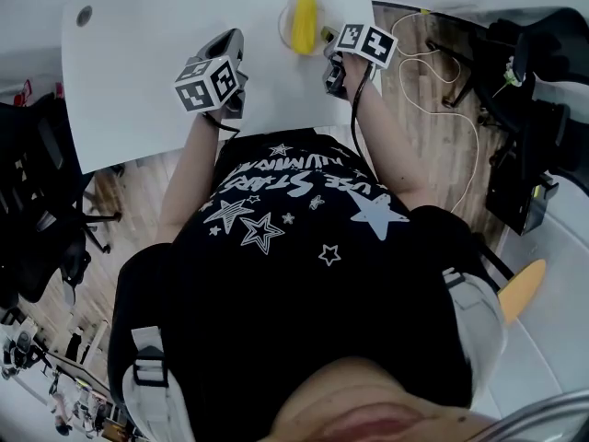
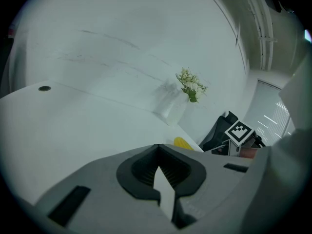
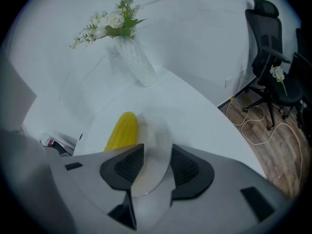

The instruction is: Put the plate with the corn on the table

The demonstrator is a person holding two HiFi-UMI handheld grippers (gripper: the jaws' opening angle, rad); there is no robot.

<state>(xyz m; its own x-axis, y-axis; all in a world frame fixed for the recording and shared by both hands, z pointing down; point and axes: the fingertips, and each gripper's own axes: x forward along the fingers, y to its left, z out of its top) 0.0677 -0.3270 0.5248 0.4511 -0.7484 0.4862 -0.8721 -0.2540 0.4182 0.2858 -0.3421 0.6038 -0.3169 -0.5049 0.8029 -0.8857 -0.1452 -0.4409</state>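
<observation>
My right gripper [image 3: 153, 167] stands at the near right rim of the pale round plate [image 3: 148, 130]. Its jaws are wide apart, with the plate's edge lying loose between the dark pads and neither pad pressing on it, so nothing is held. The plate sits on the white surface [image 1: 156, 63] toward its far side and, as far as I can judge, rests there flat. It carries the yellow cob of corn [image 1: 304, 23], whose long axis points away from me, up the head view. In the right gripper view the cob lies just left of the jaws and a little beyond them, running roughly the way they point. The relation that matters is that the rim sits inside the open jaws. By my reading the set-down is done, and the next move should be a straight draw back along the jaws' own line so that neither pad catches the rim and drags the plate. The right hand is plainly the nearer one. Its forearm reaches over the near edge of the surface and the gripper tips steeply down onto the rim. My left gripper [image 1: 226, 46] hovers over bare surface, well apart to the left of the plate. It is held much closer to level and looks across the surface toward the wall, with the cob showing only off to its right. Its jaws are closed together at the tips with nothing between them.
</observation>
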